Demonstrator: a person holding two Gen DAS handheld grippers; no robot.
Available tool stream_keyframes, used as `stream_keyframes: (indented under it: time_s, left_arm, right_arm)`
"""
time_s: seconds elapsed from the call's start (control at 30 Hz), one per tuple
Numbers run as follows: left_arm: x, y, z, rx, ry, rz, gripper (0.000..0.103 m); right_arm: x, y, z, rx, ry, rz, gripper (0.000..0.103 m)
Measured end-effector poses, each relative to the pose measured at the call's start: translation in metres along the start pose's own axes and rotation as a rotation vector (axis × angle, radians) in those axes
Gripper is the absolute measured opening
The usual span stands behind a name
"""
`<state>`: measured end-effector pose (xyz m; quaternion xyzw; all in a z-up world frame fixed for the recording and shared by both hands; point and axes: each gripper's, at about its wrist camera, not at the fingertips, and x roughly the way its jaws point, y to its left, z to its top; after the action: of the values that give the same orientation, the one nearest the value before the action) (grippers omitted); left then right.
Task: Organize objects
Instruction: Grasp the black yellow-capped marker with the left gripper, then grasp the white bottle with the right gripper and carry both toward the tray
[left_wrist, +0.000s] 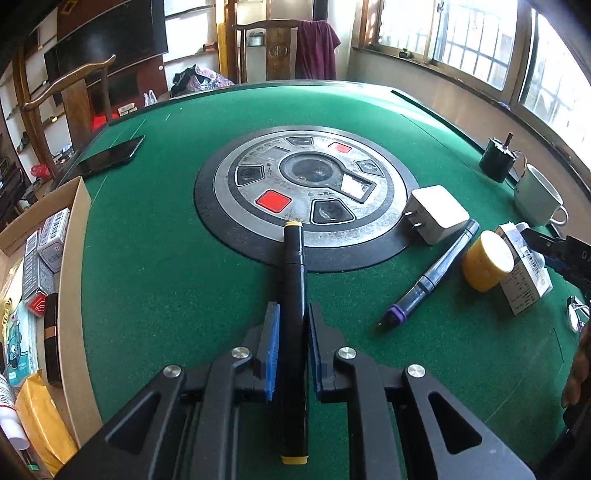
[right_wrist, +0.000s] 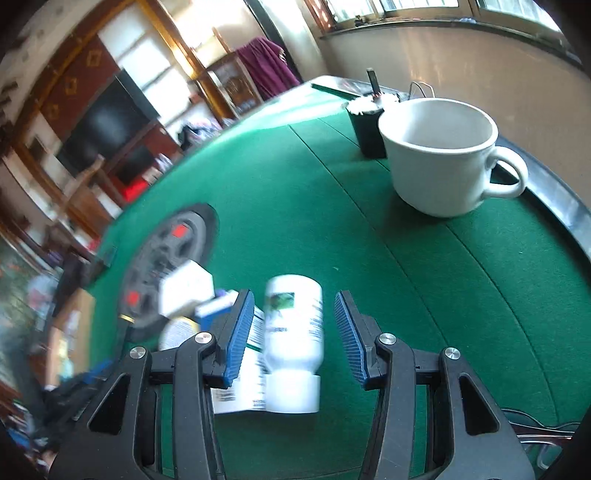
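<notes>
My left gripper (left_wrist: 291, 314) is shut on a black marker with yellow ends (left_wrist: 293, 295), held lengthwise between the blue pads above the green felt table (left_wrist: 166, 277). A purple-capped marker (left_wrist: 432, 275), a white charger (left_wrist: 437, 214), a yellow-lidded jar (left_wrist: 487, 260) and a white box (left_wrist: 524, 273) lie to the right. My right gripper (right_wrist: 294, 314) is open, its pads either side of a white bottle (right_wrist: 295, 339) lying on the table. A leaflet box (right_wrist: 243, 376) lies beside the bottle.
A cardboard box (left_wrist: 79, 258) holding several packets stands at the left table edge. A white mug (right_wrist: 439, 151) and a dark cylinder (right_wrist: 367, 125) stand at the far right. A phone (left_wrist: 110, 155) lies far left. The round control panel (left_wrist: 306, 192) is in the middle.
</notes>
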<state>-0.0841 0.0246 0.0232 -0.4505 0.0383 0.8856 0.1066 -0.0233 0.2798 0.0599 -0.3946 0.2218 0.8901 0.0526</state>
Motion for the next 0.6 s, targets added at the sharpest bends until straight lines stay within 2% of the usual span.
stream_keyframes:
  time_s: [0.13,0.23,0.33,0.4,0.47,0.6]
  left_arm:
    - [0.000,0.000,0.000,0.009,-0.007,-0.003,0.014]
    - [0.000,-0.004,-0.003,0.031,-0.026,0.024,0.014]
    - [0.000,-0.008,-0.004,0.051,-0.039,0.044,0.015]
    - [0.000,-0.008,-0.004,0.056,-0.042,0.047,0.015]
    - [-0.001,-0.005,-0.004,0.021,-0.041,0.036,0.013]
    - [-0.004,-0.005,-0.006,0.008,-0.060,0.042,0.013]
  right_arm:
    - [0.007,0.003,-0.004,-0.039,0.027,-0.060,0.034]
    - [0.006,0.010,-0.007,-0.098,0.026,-0.100,0.034]
    - [0.003,0.012,-0.009,-0.107,0.017,-0.084,0.033]
    - [-0.004,0.010,-0.008,-0.096,-0.020,-0.081,0.033]
    - [-0.011,0.010,-0.003,-0.104,-0.073,-0.086,0.033]
    - [-0.025,0.015,-0.002,-0.112,-0.136,-0.041,0.033]
